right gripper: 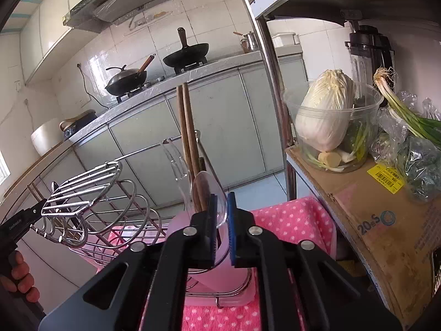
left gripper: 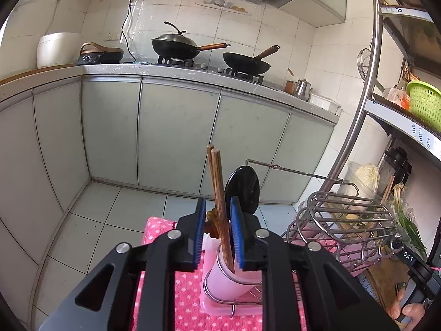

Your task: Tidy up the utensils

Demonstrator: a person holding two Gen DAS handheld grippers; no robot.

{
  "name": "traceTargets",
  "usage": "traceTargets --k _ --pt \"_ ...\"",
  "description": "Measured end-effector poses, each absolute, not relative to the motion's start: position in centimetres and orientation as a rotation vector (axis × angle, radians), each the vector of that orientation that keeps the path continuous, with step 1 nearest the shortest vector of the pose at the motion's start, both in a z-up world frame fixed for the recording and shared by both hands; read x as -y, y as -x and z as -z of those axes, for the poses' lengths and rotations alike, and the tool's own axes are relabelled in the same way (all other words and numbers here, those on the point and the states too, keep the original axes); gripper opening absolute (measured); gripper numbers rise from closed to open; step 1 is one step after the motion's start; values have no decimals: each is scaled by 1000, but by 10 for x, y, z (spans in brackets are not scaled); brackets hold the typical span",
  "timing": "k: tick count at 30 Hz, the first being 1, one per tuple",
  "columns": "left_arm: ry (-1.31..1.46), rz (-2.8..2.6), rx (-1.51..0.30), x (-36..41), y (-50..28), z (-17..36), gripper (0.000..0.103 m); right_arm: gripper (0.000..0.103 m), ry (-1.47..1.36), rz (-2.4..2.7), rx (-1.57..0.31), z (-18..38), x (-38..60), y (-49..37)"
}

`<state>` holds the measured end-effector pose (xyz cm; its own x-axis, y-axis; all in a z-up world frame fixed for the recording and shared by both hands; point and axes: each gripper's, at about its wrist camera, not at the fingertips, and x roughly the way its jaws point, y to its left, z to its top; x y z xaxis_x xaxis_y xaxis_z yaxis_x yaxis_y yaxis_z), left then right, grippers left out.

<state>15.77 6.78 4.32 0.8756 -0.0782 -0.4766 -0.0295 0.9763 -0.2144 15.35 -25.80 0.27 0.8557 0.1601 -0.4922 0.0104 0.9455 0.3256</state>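
Observation:
A pink utensil cup (left gripper: 234,278) stands in a wire holder on a pink tray. Two wooden chopsticks (left gripper: 216,190) and a black spoon (left gripper: 242,190) stand upright in it. My left gripper (left gripper: 217,231) is open, with the chopsticks between its blue pads but not clamped. In the right wrist view the same cup (right gripper: 220,251) holds the chopsticks (right gripper: 187,132) and a clear plastic spoon (right gripper: 212,190). My right gripper (right gripper: 222,222) has its pads narrowly apart around the clear spoon's bowl, just above the cup.
A steel dish rack (left gripper: 347,215) stands right of the cup on the pink dotted cloth (left gripper: 187,303); it also shows in the right wrist view (right gripper: 93,201). A shelf with a cabbage tub (right gripper: 328,121), scallions and a cardboard box (right gripper: 380,220) is on the right.

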Motion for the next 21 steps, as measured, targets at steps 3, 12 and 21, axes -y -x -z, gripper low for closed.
traceTargets --k 3,12,21 --pt "247 28 -510 -72 -157 -43 29 34 -324 -95 -547 -2 256 -153" --pt "236 41 -478 -72 -135 -56 56 43 -324 -108 -528 -8 258 -131" --pt "219 79 -519 -55 -107 -52 72 58 -299 -163 -532 -12 245 -94"
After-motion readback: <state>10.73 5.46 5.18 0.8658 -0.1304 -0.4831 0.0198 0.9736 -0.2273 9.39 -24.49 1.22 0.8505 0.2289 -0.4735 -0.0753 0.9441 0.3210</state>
